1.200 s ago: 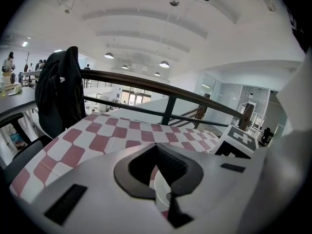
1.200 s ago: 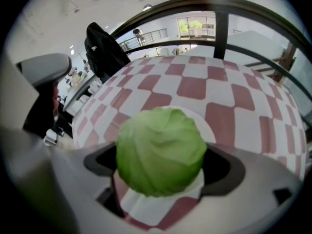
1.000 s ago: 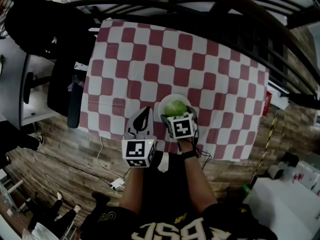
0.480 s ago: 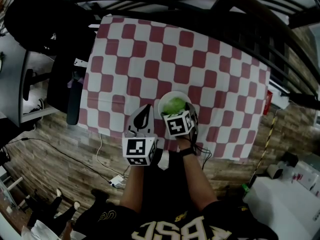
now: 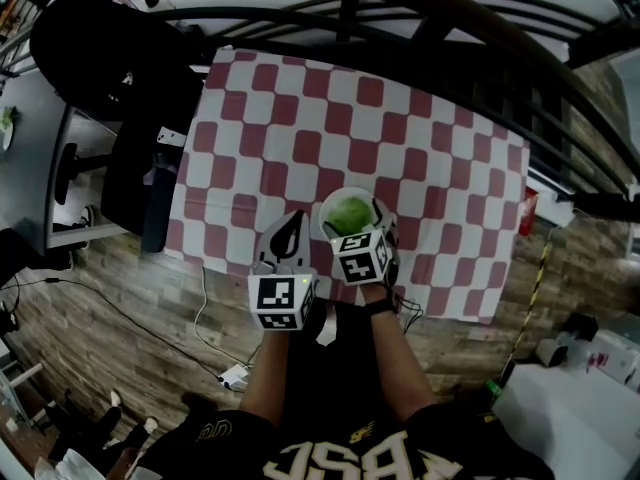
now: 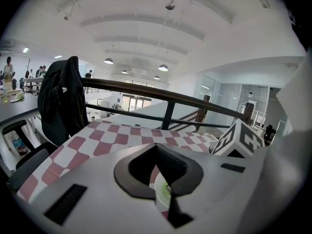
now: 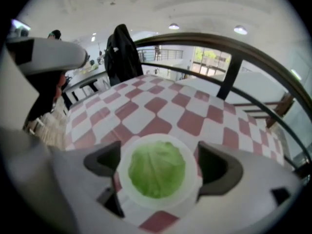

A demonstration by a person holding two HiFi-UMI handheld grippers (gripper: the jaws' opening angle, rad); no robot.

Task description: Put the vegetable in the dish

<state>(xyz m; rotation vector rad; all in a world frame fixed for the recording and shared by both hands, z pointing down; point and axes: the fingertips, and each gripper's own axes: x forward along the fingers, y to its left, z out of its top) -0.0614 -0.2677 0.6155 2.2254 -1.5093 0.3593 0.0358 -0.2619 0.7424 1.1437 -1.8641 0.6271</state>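
Observation:
A green head of lettuce point(image 5: 348, 211) lies in a round white dish point(image 5: 329, 206) near the front edge of the red-and-white checked table point(image 5: 300, 108). My right gripper point(image 5: 358, 228) hovers just above the dish, open, its jaws spread on both sides of it. In the right gripper view the lettuce point(image 7: 157, 167) fills the dish point(image 7: 187, 194) between the wide-open jaws of the right gripper point(image 7: 158, 161), apart from them. My left gripper point(image 5: 293, 224) is to the dish's left, shut and empty. In the left gripper view the left gripper point(image 6: 156, 146) shows a sliver of dish point(image 6: 161, 195) through its jaws.
A black jacket point(image 5: 100, 58) hangs over a chair at the table's left. A dark railing point(image 5: 400, 8) runs along the far side. A red object point(image 5: 527, 213) sits off the right edge. Wood floor with a cable point(image 5: 205, 318) lies below the near edge.
The head view has shifted slightly. Both grippers stay almost where they were, and the lettuce rests in the dish throughout.

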